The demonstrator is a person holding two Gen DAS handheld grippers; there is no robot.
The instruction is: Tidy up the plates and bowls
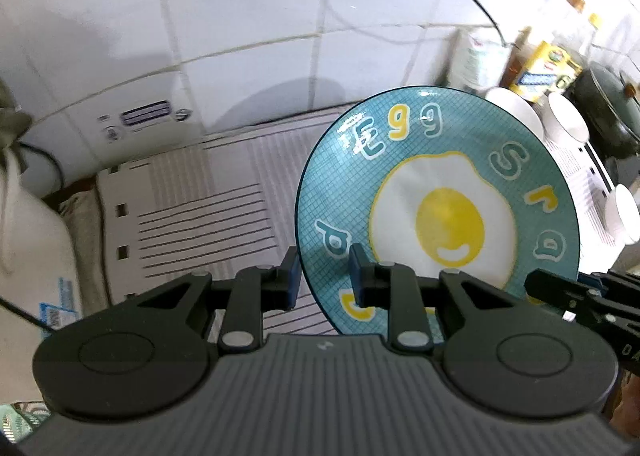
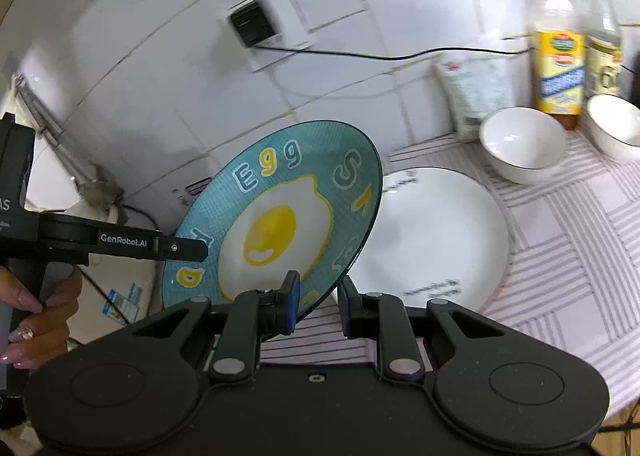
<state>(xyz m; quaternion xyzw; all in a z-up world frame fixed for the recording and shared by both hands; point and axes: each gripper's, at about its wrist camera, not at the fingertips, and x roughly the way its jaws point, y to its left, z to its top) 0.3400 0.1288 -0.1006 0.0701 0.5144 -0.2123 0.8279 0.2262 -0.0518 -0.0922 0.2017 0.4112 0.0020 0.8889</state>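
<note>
A teal plate (image 1: 440,184) with a fried-egg picture and letters is held tilted above the striped cloth. My left gripper (image 1: 324,278) is shut on its lower left rim, one blue pad on each face. My right gripper (image 2: 318,298) is shut on the same teal plate (image 2: 280,216) at its lower right rim. The right gripper's fingers (image 1: 568,292) also show at the plate's right edge in the left wrist view. Beneath and to the right a white plate (image 2: 436,232) lies flat on the cloth. Behind it stand two white bowls (image 2: 520,144) (image 2: 616,128).
Oil bottles (image 2: 556,52) and a packet (image 2: 476,96) stand against the tiled wall, where a socket with a black plug (image 2: 252,24) trails cables. A dark pot (image 1: 608,112) sits far right. A white box (image 1: 132,124) and a sack (image 1: 36,240) lie left. A person's hand (image 2: 40,296) holds the left gripper.
</note>
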